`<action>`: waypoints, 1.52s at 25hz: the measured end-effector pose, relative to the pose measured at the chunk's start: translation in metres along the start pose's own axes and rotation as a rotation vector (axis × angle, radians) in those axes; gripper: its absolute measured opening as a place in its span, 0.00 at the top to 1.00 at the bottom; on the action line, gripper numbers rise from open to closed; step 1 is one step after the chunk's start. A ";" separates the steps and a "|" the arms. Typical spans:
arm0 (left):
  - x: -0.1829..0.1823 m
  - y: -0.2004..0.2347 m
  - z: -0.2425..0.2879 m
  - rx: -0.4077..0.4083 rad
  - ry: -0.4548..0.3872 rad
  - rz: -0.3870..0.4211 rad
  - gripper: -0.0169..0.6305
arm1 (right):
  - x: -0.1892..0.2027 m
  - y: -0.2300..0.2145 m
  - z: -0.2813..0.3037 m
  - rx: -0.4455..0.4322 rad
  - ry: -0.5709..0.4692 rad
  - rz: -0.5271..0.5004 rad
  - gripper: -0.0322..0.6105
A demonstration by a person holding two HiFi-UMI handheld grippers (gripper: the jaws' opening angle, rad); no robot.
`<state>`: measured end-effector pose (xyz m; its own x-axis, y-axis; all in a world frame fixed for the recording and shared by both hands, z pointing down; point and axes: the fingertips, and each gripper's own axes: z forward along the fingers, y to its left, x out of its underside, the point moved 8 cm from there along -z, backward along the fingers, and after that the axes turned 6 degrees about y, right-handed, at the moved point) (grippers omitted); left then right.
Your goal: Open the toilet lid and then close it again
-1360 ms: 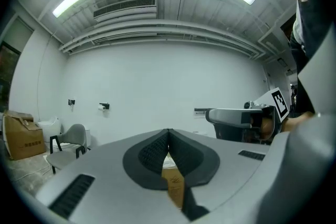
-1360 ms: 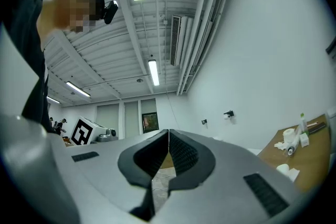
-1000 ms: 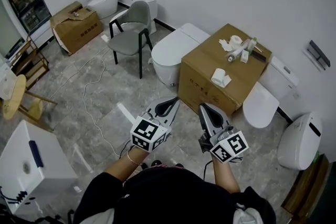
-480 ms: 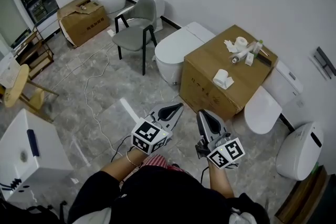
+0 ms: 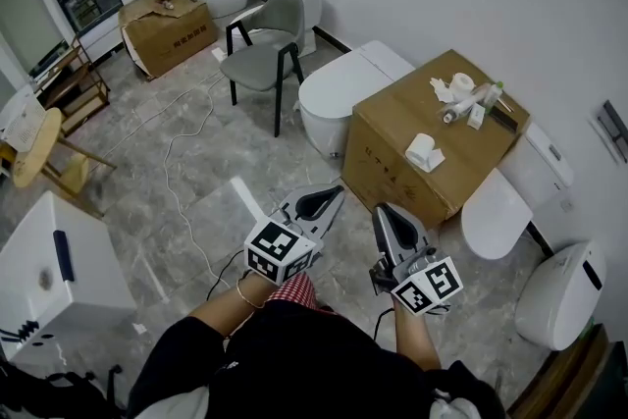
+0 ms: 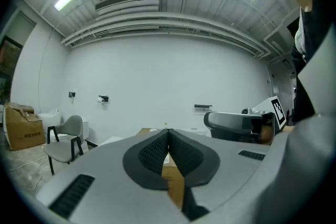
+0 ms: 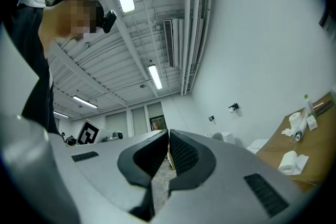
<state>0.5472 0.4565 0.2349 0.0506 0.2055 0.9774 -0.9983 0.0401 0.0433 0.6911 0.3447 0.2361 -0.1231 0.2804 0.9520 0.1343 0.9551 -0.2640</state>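
Looking for the lid, I find two closed toilets close by. One toilet stands at 12 o'clock, just left of the box. A second toilet sits at 2 o'clock, tight against the box's right side. I can't tell which one I'm meant to work.

The lid of the first lies flat and down. I judge it to be rigid plastic, light, glossy and slippery, hinged at the wall end. I'd take it at the front lip, farthest from the hinge, and lower it slowly so it doesn't slam.

My left gripper and right gripper hang low at 6 o'clock, well apart from both toilets. Each has its jaws pressed together with nothing between them.

For room, the floor from 10 to 12 o'clock is open up to the first toilet's front. A chair stands at 11 o'clock and a cable trails at 10. The box corner crowds any swing toward 1 o'clock, and the second toilet is hemmed in by that box.
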 end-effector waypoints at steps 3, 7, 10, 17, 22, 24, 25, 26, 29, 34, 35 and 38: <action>-0.002 0.006 0.005 0.003 -0.007 -0.004 0.97 | -0.001 -0.004 0.006 0.005 0.002 0.005 0.91; -0.009 0.021 0.012 0.011 -0.024 0.001 0.97 | -0.005 -0.009 0.022 0.008 0.008 0.000 0.92; -0.012 0.036 0.018 0.025 -0.020 0.004 0.97 | -0.008 -0.013 0.039 0.013 0.003 -0.005 0.92; -0.018 0.075 0.025 0.049 -0.020 0.001 0.97 | -0.009 -0.022 0.076 0.043 0.007 -0.011 0.91; -0.015 0.105 0.027 0.057 -0.018 -0.011 0.97 | -0.005 -0.026 0.104 0.056 0.023 -0.017 0.92; -0.014 0.116 0.029 0.064 -0.017 -0.016 0.97 | -0.003 -0.028 0.115 0.062 0.028 -0.017 0.92; -0.014 0.122 0.029 0.068 -0.019 -0.019 0.97 | -0.003 -0.028 0.121 0.065 0.030 -0.017 0.92; -0.015 0.129 0.029 0.071 -0.021 -0.022 0.97 | -0.002 -0.029 0.127 0.067 0.033 -0.017 0.92; -0.015 0.146 0.031 0.080 -0.029 -0.031 0.97 | -0.001 -0.031 0.145 0.069 0.042 -0.023 0.91; -0.015 0.172 0.036 0.093 -0.040 -0.039 0.97 | 0.000 -0.035 0.171 0.075 0.048 -0.036 0.91; -0.016 0.177 0.036 0.097 -0.043 -0.040 0.97 | 0.000 -0.036 0.176 0.079 0.048 -0.037 0.91; -0.019 0.194 0.037 0.107 -0.048 -0.040 0.97 | 0.000 -0.037 0.191 0.093 0.048 -0.041 0.91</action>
<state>0.3515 0.4238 0.2323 0.0917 0.1590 0.9830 -0.9931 -0.0572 0.1019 0.4986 0.3275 0.2159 -0.0789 0.2383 0.9680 0.0380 0.9710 -0.2359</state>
